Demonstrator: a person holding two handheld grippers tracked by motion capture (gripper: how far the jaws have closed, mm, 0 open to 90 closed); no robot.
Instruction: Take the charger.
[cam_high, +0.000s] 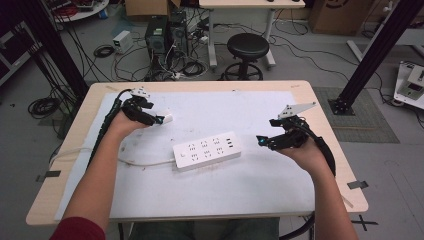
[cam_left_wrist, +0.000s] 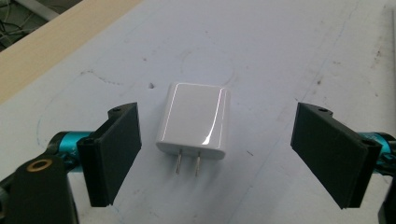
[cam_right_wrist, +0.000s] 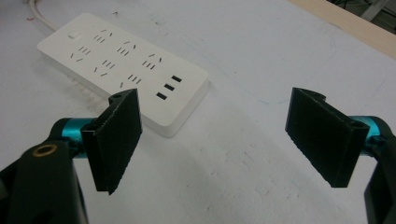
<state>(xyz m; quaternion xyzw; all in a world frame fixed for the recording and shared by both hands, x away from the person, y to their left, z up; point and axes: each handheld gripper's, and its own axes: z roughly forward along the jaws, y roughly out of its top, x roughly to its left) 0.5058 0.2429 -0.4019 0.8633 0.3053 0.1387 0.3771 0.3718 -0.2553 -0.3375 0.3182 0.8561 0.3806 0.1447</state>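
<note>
A small white plug adapter (cam_left_wrist: 194, 122) lies flat on the white mat, its two metal prongs pointing toward the camera; it is also in the high view (cam_high: 167, 118). My left gripper (cam_left_wrist: 219, 156) is open, its jaws spread wide on either side of the adapter without touching it, and it sits at the table's left (cam_high: 159, 120). A white power strip (cam_high: 207, 150) lies mid-table with its cord running left; the right gripper view has it at upper left (cam_right_wrist: 123, 65). My right gripper (cam_right_wrist: 215, 140) is open and holds nothing, a short way right of the strip (cam_high: 261, 142).
A white mat (cam_high: 250, 110) covers most of the wooden table (cam_high: 325, 125). The strip's cord (cam_high: 145, 163) curves off toward the left edge. Beyond the table stand a black stool (cam_high: 247, 47), black frame posts and tangled floor cables.
</note>
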